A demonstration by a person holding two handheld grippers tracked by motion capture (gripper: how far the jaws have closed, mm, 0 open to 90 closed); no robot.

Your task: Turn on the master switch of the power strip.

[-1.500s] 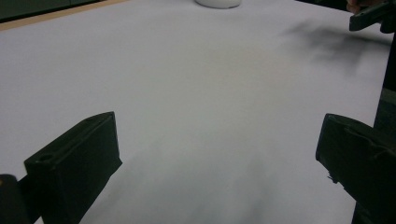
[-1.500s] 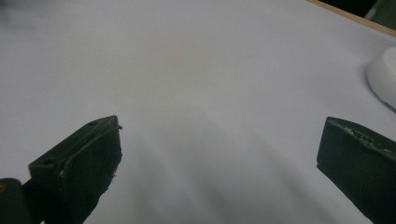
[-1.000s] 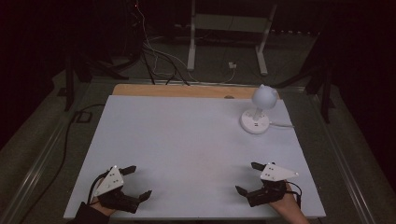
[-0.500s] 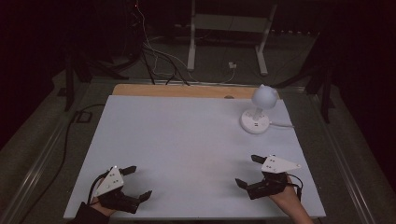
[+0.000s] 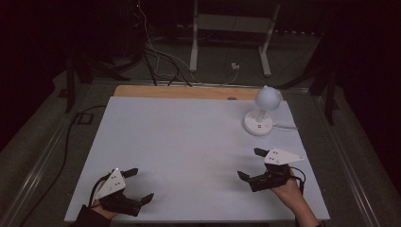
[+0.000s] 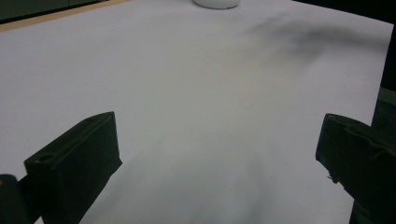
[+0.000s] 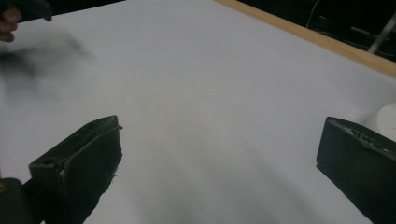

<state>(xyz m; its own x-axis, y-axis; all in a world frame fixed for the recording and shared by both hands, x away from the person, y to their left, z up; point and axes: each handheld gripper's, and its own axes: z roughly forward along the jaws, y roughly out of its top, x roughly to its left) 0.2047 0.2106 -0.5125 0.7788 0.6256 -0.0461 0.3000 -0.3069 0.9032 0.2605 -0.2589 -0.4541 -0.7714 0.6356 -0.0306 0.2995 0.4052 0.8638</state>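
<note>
Both the left claw (image 5: 139,185) and the right claw (image 5: 249,163) are held wide and empty over the white surface (image 5: 189,142), seemingly readied for the small white lamp (image 5: 261,111) standing well apart.

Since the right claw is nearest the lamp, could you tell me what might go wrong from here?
1. The lamp is top-heavy: a round head on a thin stem. A push from the open right claw could tip it.
2. Its cable runs off the table's right edge, so it could snag the claw or drag the lamp.
3. The room is dim, which may make aiming harder.
</note>
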